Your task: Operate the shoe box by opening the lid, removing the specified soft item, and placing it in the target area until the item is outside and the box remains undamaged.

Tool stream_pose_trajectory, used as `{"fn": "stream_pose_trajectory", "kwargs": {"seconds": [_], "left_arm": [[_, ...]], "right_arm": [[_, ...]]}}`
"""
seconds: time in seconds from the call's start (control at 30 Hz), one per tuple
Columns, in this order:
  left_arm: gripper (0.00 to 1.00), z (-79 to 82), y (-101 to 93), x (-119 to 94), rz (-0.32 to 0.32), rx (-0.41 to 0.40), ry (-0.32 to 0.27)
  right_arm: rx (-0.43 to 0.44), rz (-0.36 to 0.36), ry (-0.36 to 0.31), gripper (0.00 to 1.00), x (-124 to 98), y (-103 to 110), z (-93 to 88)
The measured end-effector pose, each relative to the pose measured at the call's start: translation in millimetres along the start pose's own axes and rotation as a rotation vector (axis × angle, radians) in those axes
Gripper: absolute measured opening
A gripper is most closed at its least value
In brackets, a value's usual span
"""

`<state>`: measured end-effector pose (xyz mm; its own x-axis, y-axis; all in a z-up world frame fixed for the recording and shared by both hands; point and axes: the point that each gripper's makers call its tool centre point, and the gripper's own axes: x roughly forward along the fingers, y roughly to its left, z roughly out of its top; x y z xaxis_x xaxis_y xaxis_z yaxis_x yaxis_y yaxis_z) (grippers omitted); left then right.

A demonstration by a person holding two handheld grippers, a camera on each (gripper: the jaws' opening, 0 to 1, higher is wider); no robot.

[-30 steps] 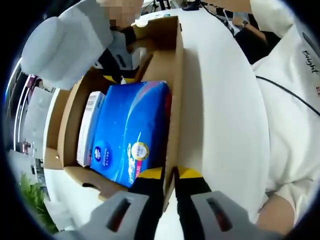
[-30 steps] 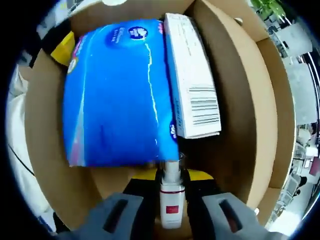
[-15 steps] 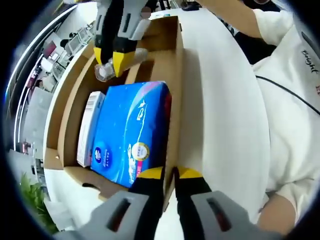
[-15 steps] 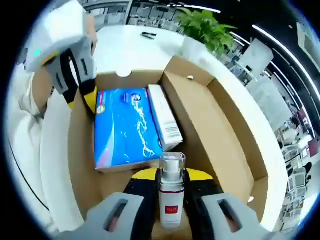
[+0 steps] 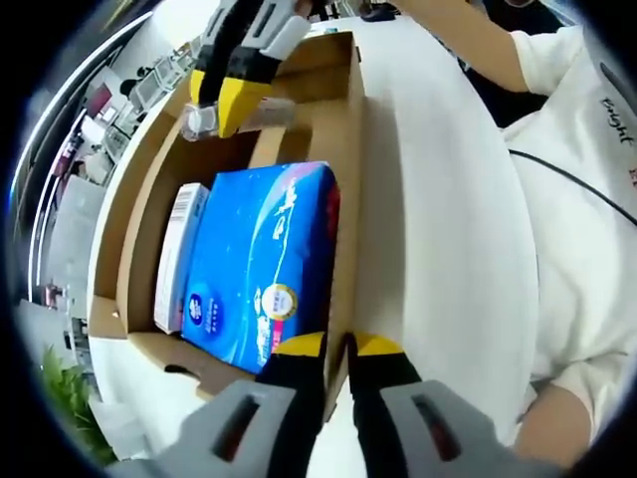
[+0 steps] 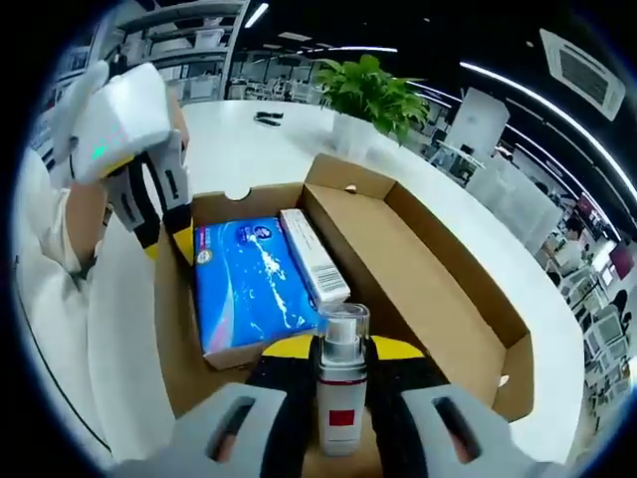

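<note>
The brown shoe box lies open on the white table. Inside it lie a soft blue tissue pack and a narrow white carton beside it. My left gripper is shut on the box's near side wall, right by the pack. My right gripper is shut on a small clear spray bottle with a red label, held above the box's far end. In the right gripper view the blue pack and white carton sit low in the box, with the left gripper at the box's left wall.
The opened lid spreads out beside the box. A potted plant stands at the back of the white table. A person in a white shirt stands close along the table edge.
My right gripper has lifted up and back out of the box with the spray bottle. The left gripper has stayed on the box wall.
</note>
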<state>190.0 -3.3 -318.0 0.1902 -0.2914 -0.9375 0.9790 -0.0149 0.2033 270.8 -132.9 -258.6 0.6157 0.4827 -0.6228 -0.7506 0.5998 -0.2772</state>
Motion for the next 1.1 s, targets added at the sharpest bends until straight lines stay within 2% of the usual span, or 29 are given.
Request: {"fn": "stream_pose_trajectory", "kwargs": {"seconds": [0.13, 0.23, 0.3, 0.43, 0.5, 0.57, 0.7, 0.77, 1.1], "left_arm": [[0.08, 0.1, 0.6, 0.1, 0.0, 0.002, -0.001], [0.08, 0.2, 0.4, 0.3, -0.001, 0.003, 0.0], [0.08, 0.3, 0.8, 0.5, -0.002, 0.002, -0.001], [0.08, 0.5, 1.1, 0.6, -0.001, 0.002, -0.002], [0.08, 0.6, 1.2, 0.7, 0.001, 0.002, -0.002], [0.08, 0.5, 1.2, 0.7, 0.001, 0.002, -0.002], [0.08, 0.2, 1.8, 1.0, -0.001, -0.005, 0.001], [0.08, 0.2, 2.3, 1.0, -0.001, -0.005, 0.0], [0.08, 0.1, 3.5, 0.7, 0.002, 0.001, -0.006]], "right_arm": [[0.028, -0.009, -0.03, 0.18, -2.5, -1.6, -0.9], [0.101, -0.05, -0.08, 0.18, -5.9, -10.1, 1.7], [0.141, -0.086, -0.145, 0.18, -10.7, -16.3, 8.1], [0.115, -0.154, -0.199, 0.18, -20.5, -27.3, 9.0], [0.056, -0.19, -0.253, 0.18, -24.9, -32.9, 15.1], [0.115, -0.209, -0.282, 0.18, -28.7, -36.6, 14.5], [0.158, -0.201, -0.345, 0.18, -33.9, -39.6, 16.9], [0.17, -0.188, -0.34, 0.18, -33.7, -39.0, 14.2], [0.231, -0.228, -0.376, 0.18, -36.2, -45.7, 12.0]]}}
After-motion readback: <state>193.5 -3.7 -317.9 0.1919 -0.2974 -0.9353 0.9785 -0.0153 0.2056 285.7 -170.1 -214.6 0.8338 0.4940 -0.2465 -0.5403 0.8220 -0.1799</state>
